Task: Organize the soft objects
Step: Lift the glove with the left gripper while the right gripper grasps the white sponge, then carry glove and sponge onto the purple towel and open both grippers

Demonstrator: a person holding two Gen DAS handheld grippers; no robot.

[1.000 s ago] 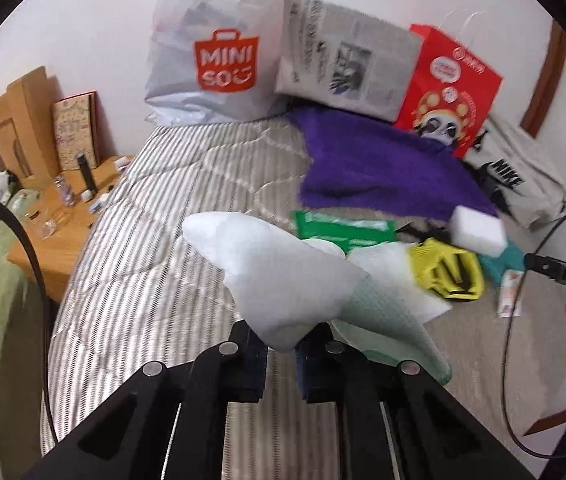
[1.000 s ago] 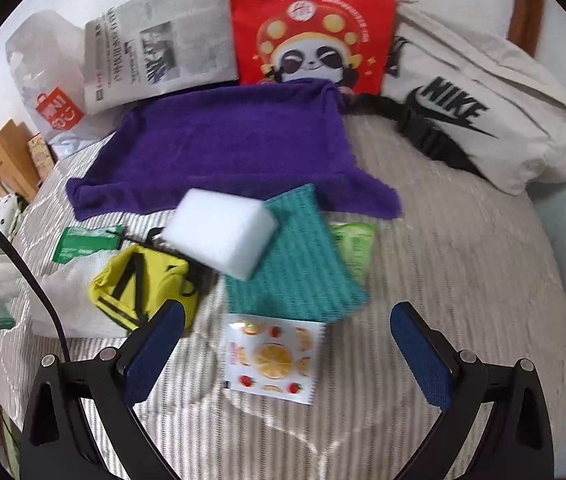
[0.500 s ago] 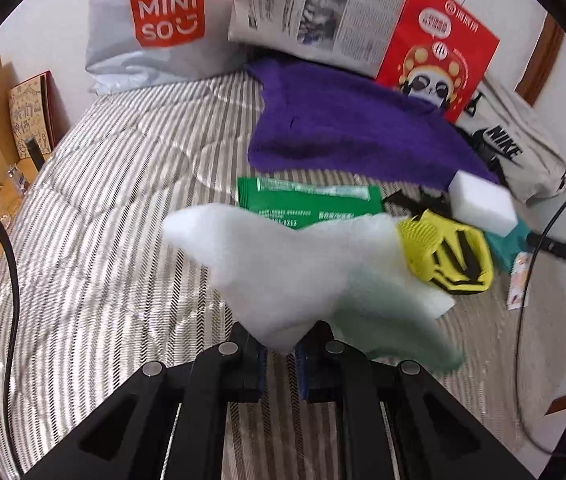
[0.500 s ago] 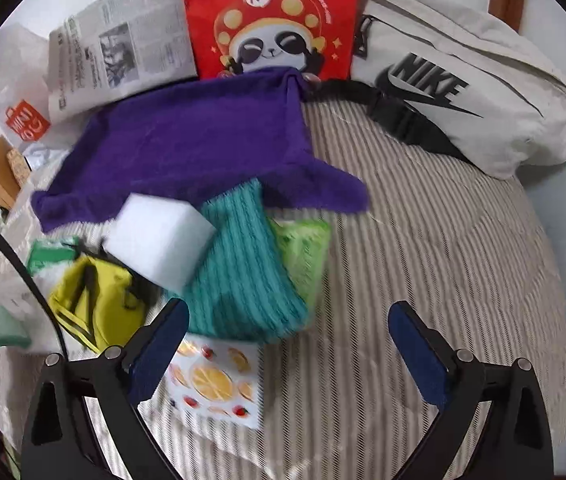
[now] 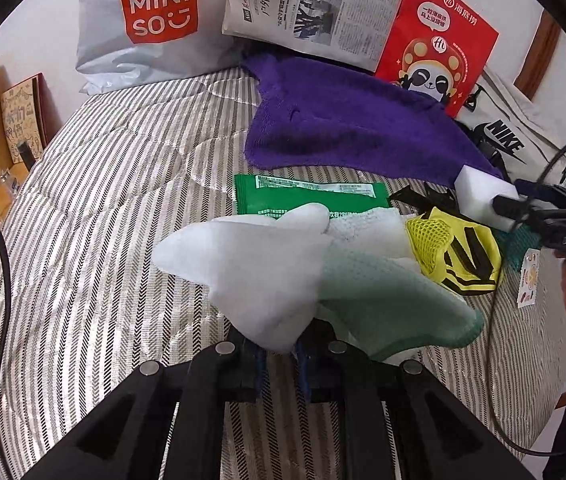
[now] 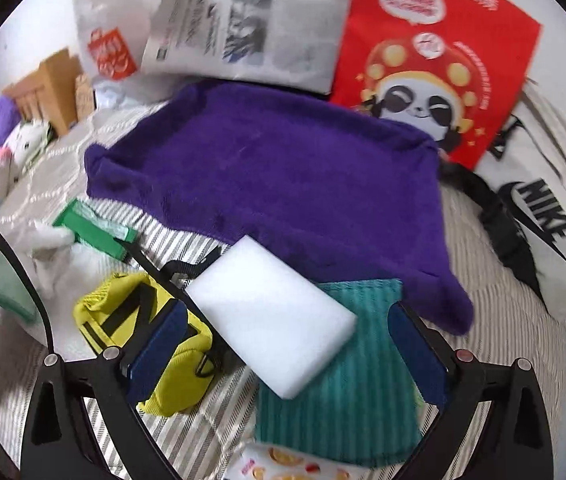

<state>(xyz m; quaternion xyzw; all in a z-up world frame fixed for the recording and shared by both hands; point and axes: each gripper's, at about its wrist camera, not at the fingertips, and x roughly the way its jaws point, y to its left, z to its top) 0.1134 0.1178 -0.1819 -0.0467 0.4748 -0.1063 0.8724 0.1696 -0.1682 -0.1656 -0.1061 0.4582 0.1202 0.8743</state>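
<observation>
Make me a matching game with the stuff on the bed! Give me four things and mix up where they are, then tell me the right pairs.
Things:
1. white sponge block
2. white cloth
3. purple towel
4. yellow pouch

Places:
A. spread flat in front of the red panda bag
B. pinched in the shut left gripper
C. lying on the teal cloth, between the open right gripper's fingers
D. beside the green packet, next to the sponge

Right pairs: 1-C, 2-B, 3-A, 4-D
</observation>
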